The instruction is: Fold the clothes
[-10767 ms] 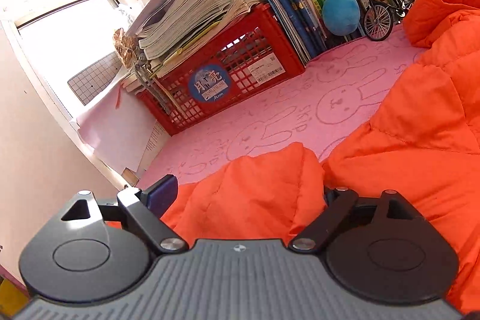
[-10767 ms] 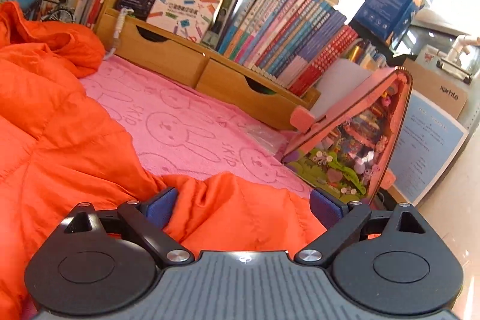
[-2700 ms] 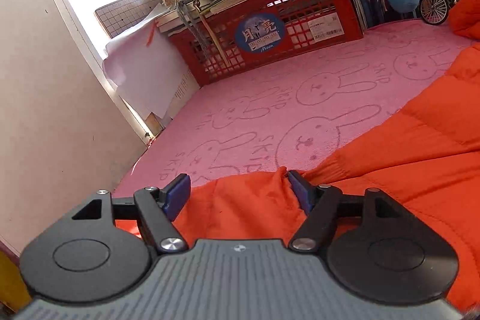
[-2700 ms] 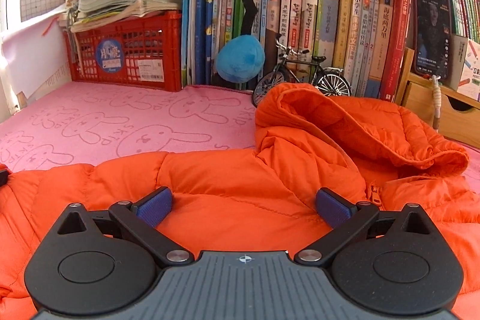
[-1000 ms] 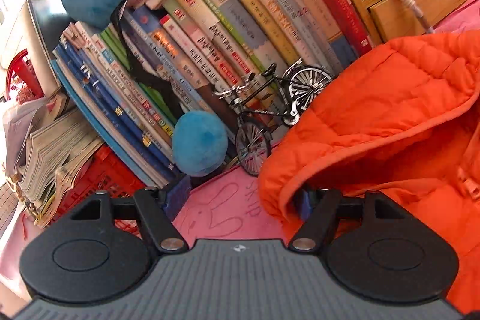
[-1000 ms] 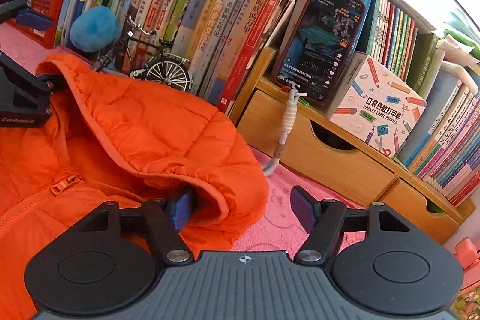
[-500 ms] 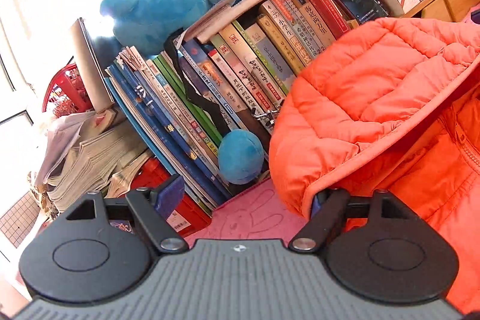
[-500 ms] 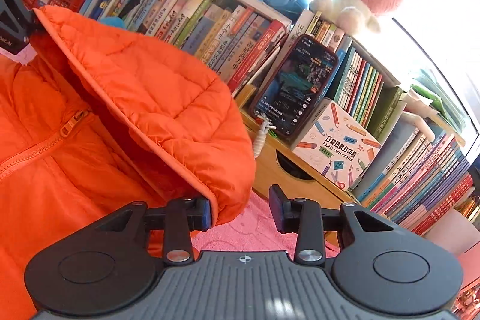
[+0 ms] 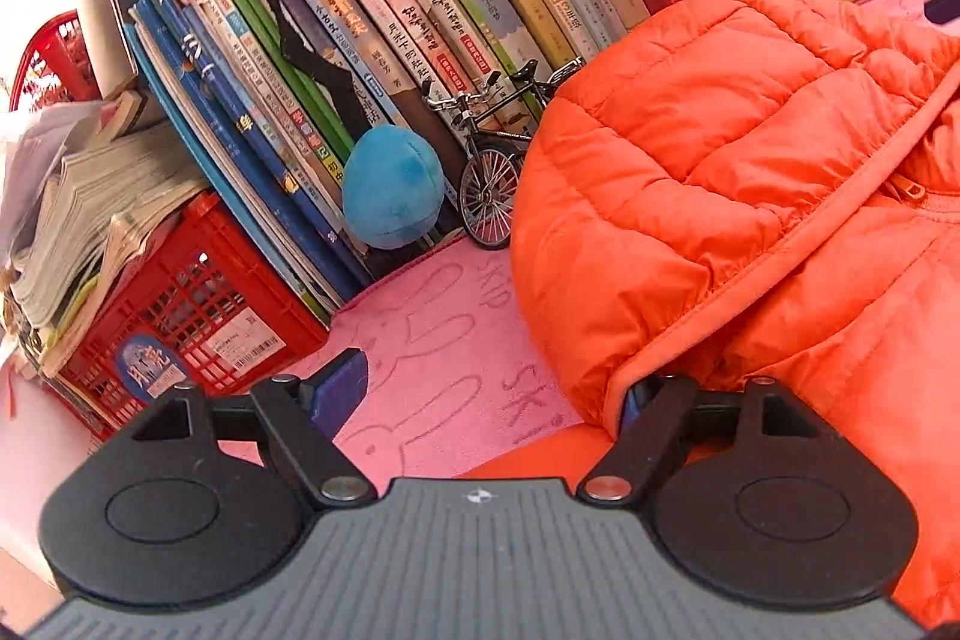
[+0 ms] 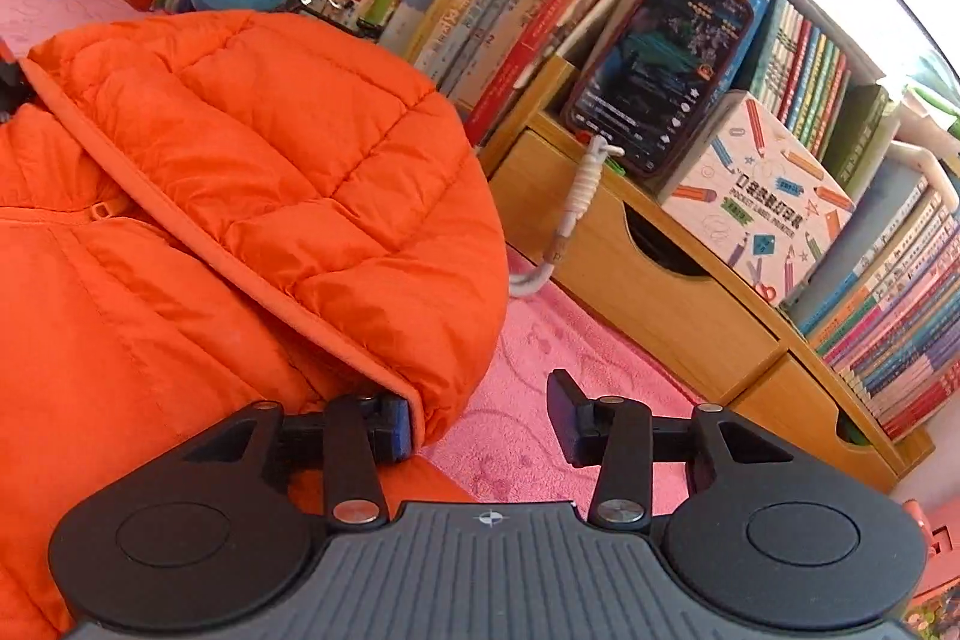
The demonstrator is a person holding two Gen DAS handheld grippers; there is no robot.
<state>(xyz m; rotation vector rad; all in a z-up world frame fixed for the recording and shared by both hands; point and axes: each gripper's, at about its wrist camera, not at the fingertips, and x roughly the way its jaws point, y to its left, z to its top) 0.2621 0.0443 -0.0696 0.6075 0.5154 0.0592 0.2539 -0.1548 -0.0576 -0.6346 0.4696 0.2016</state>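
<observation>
Hood (image 9: 708,148) of the orange jacket between spread jaws of both grippers; phone (image 10: 660,67) only in right view.

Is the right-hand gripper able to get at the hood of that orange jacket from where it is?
Probably yes. The right gripper is open, and the hood rim lies against its left finger, with only bare pink cloth in the gap. Nothing blocks it; it would need a slight sideways shift to straddle the rim.

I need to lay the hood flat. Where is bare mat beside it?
Bare pink mat lies between the red crate and the hood, and between hood and wooden drawers. Crowded by the toy bicycle and blue ball.
</observation>
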